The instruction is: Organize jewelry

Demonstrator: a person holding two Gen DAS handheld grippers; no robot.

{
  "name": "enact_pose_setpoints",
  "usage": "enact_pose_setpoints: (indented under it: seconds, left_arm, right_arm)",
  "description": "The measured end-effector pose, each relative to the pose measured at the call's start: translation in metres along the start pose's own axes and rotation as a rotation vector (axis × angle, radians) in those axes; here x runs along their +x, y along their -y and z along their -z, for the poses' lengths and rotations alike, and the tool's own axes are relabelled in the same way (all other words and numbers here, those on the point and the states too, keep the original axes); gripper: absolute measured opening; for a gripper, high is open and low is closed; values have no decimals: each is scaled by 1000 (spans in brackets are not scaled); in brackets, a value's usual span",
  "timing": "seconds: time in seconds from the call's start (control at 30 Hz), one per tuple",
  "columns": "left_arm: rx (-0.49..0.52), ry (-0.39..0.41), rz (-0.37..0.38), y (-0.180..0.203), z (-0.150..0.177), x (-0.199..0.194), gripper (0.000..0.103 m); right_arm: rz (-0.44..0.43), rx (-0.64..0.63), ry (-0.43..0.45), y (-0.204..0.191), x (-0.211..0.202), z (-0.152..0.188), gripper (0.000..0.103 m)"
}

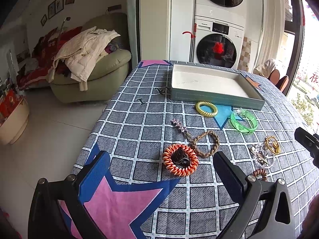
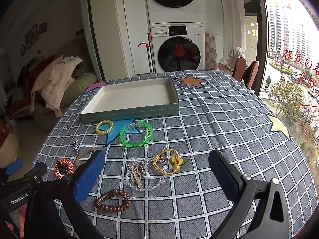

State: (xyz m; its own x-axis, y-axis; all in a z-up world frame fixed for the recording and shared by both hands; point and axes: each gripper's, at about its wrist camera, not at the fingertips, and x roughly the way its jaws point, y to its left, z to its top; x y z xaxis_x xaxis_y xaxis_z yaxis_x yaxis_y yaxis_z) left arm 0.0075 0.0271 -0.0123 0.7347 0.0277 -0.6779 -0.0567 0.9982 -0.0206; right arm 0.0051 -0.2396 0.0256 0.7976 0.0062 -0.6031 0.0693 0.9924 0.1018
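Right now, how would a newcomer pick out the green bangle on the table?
Start at the shallow grey tray on the checked tablecloth. Just in front of its near wall lie two rings side by side. The green bangle is the larger, see-through one; the yellow coil hair tie beside it is smaller and opaque.

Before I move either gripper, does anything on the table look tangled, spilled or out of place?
Nothing is spilled. The tray is empty; every piece lies loose on the cloth. One knot stands out: the clear bead chain is heaped with metal charms beside the yellow cord piece. Whether they are tangled is unclear. Both grippers are open.
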Motion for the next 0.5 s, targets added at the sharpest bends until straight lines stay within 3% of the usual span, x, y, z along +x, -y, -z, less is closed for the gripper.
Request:
enact_pose_setpoints:
  seconds: [0.5]
  left_arm:
    - [-4,-10,-4,0,2,4,103]
  right_arm:
    - [-3,4,-4,0,2,2,103]
